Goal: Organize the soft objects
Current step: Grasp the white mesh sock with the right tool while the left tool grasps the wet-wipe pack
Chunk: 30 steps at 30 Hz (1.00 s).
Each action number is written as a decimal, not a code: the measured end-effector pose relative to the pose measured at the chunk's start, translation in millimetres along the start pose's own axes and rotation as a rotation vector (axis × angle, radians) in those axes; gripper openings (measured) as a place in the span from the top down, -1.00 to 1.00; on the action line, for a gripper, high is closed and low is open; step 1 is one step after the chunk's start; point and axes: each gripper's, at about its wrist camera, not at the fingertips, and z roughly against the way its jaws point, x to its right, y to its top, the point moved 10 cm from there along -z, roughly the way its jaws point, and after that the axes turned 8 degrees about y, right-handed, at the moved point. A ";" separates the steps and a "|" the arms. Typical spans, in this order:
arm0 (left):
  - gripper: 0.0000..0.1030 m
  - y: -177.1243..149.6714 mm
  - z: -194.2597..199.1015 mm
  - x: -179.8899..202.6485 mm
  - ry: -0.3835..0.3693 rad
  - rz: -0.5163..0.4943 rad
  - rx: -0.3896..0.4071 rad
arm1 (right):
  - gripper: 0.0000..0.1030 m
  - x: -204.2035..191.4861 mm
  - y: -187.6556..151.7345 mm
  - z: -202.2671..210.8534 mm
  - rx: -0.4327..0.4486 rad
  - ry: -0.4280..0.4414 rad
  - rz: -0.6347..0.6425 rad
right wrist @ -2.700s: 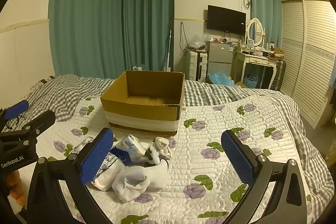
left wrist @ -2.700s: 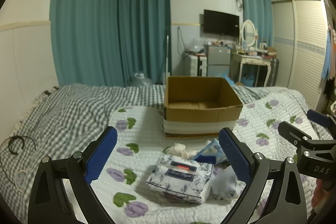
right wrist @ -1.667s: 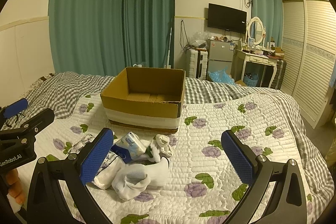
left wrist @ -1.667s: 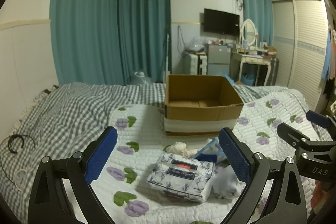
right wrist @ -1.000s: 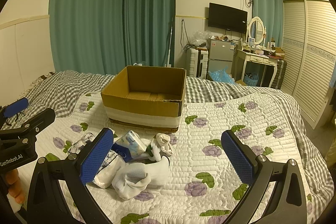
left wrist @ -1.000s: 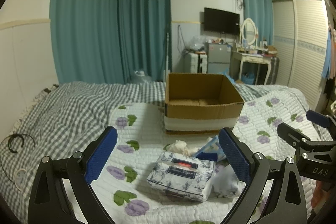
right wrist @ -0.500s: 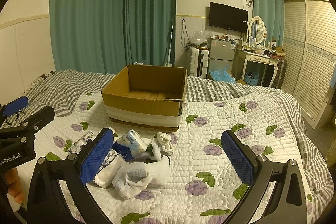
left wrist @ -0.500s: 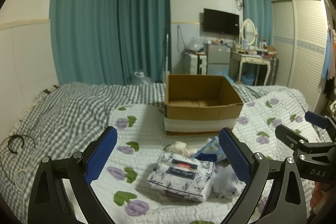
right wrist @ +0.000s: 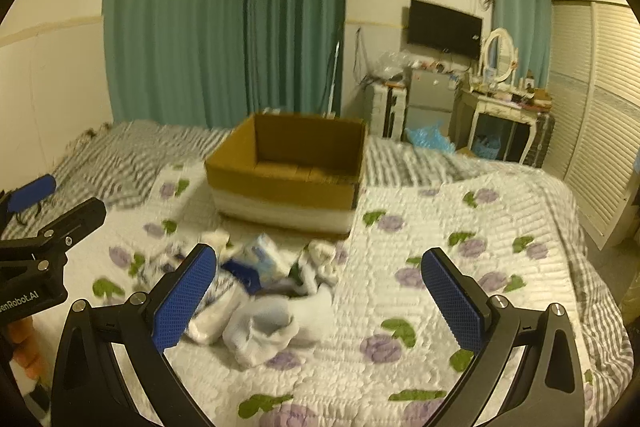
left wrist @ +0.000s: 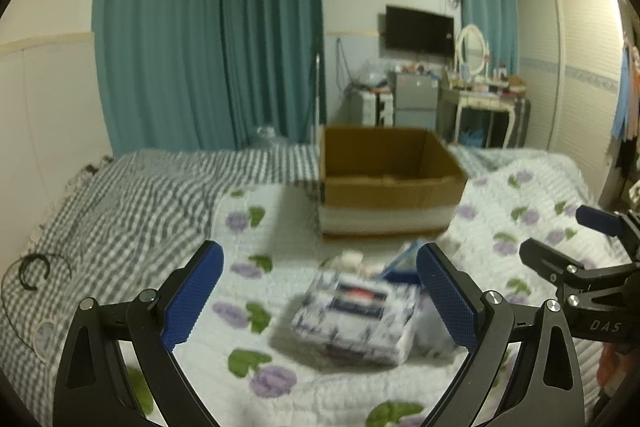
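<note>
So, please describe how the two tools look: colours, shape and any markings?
Both are matte black frames with silver screws and two fingers carrying blue, dotted-texture pads. The left tool shows white lettering "GenRobot.AI" in the right wrist view; the right tool shows "DAS" in the left wrist view. No cables or sleeves are visible.

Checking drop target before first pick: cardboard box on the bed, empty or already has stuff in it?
Empty, as far as visible. The cardboard box stands upright and open-topped, and the right wrist view shows bare cardboard floor inside; the strip behind its near wall is hidden.
</note>
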 end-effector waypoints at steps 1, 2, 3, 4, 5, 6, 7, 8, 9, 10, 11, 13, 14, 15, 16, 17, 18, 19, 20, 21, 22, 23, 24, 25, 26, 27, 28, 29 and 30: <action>-0.92 -9.5 -6.8 -1.5 -0.004 0.001 -0.030 | -1.00 -2.7 -8.3 -7.3 -0.029 0.009 0.007; -0.92 -16.1 -11.8 -2.0 -0.010 0.004 -0.052 | -1.00 -5.1 -16.8 -15.3 -0.058 0.015 0.014; -0.92 -24.9 -19.3 -3.0 -0.016 0.010 -0.082 | -1.00 -7.4 -25.0 -22.9 -0.085 0.018 0.022; -0.92 -31.8 -24.3 -3.6 -0.018 0.013 -0.103 | -1.00 -10.5 -35.7 -32.8 -0.122 0.023 0.031; -0.92 -37.4 -28.9 -3.8 -0.021 0.016 -0.123 | -1.00 -13.6 -45.3 -41.6 -0.156 0.032 0.037; -0.92 -43.0 -33.6 -4.1 -0.023 0.020 -0.144 | -1.00 -17.2 -57.3 -52.7 -0.198 0.050 0.040; -0.92 -48.6 -38.5 -4.4 -0.023 0.023 -0.167 | -1.00 -21.0 -65.8 -60.6 -0.229 0.067 0.040; -0.92 -54.2 -43.5 -5.0 -0.020 0.024 -0.191 | -1.00 -24.8 -74.5 -68.6 -0.260 0.080 0.040; -0.92 -56.7 -44.9 -4.9 -0.017 0.023 -0.199 | -1.00 -27.6 -81.1 -75.1 -0.282 0.092 0.038; -0.92 -59.3 -47.4 -5.6 -0.012 0.022 -0.211 | -1.00 -29.9 -86.1 -80.7 -0.301 0.102 0.036; -0.92 -61.3 -48.8 -5.4 -0.010 0.022 -0.218 | -1.00 -31.0 -89.7 -86.1 -0.313 0.106 0.034; -0.92 -62.8 -49.3 -5.5 -0.011 0.019 -0.224 | -1.00 -32.3 -95.3 -97.9 -0.342 0.108 0.033; -0.92 -62.9 -49.6 -5.7 -0.011 0.017 -0.223 | -1.00 -32.3 -97.4 -102.7 -0.354 0.109 0.031; -0.92 -62.7 -49.2 -5.7 -0.012 0.015 -0.223 | -0.97 -31.6 -99.7 -107.7 -0.366 0.113 0.024; -0.92 -62.0 -49.2 -5.6 -0.010 0.012 -0.223 | -0.81 -31.0 -101.2 -111.2 -0.375 0.114 0.019; -0.92 -61.5 -50.2 -5.8 -0.004 0.011 -0.223 | -0.71 -29.3 -102.0 -113.6 -0.378 0.112 0.018; -0.92 -61.4 -50.9 -5.7 -0.001 0.009 -0.225 | -0.62 -29.9 -102.8 -114.9 -0.380 0.118 0.015; -0.92 -60.8 -51.6 -4.7 0.000 0.006 -0.228 | -0.42 -31.1 -101.5 -114.8 -0.377 0.127 0.009; -0.92 -60.0 -51.4 -3.5 0.000 0.005 -0.226 | -0.34 -32.8 -99.4 -112.0 -0.375 0.136 0.005; -0.92 -59.1 -52.0 -2.9 0.001 0.003 -0.225 | -0.25 -33.1 -97.5 -108.1 -0.368 0.138 0.006; -0.92 -57.7 -52.1 0.6 -0.003 -0.005 -0.224 | -0.15 -32.6 -93.6 -102.3 -0.353 0.134 0.012; -0.92 -56.1 -51.6 4.9 -0.011 -0.015 -0.222 | -0.14 -30.3 -89.1 -96.0 -0.335 0.128 0.013; -0.92 -54.6 -51.7 8.3 -0.016 -0.026 -0.219 | -0.14 -28.1 -84.1 -90.6 -0.318 0.123 0.007; -0.92 -51.2 -51.2 15.6 -0.023 -0.047 -0.212 | -0.14 -23.6 -76.9 -83.2 -0.295 0.124 -0.006; -0.92 -48.7 -50.6 21.7 -0.028 -0.062 -0.208 | -0.14 -19.7 -70.1 -78.0 -0.277 0.128 -0.018; -0.92 -45.6 -51.0 28.2 -0.036 -0.077 -0.205 | -0.13 -13.0 -59.8 -70.8 -0.250 0.131 -0.035; -0.92 -42.1 -52.8 37.8 -0.050 -0.093 -0.205 | -0.13 -6.7 -51.0 -65.9 -0.229 0.127 -0.042; -0.92 -39.8 -55.4 45.3 -0.061 -0.101 -0.208 | -0.13 -0.7 -43.7 -62.2 -0.213 0.118 -0.043; -0.92 -37.7 -60.1 55.5 -0.077 -0.111 -0.216 | -0.14 7.2 -34.6 -59.5 -0.200 0.103 -0.038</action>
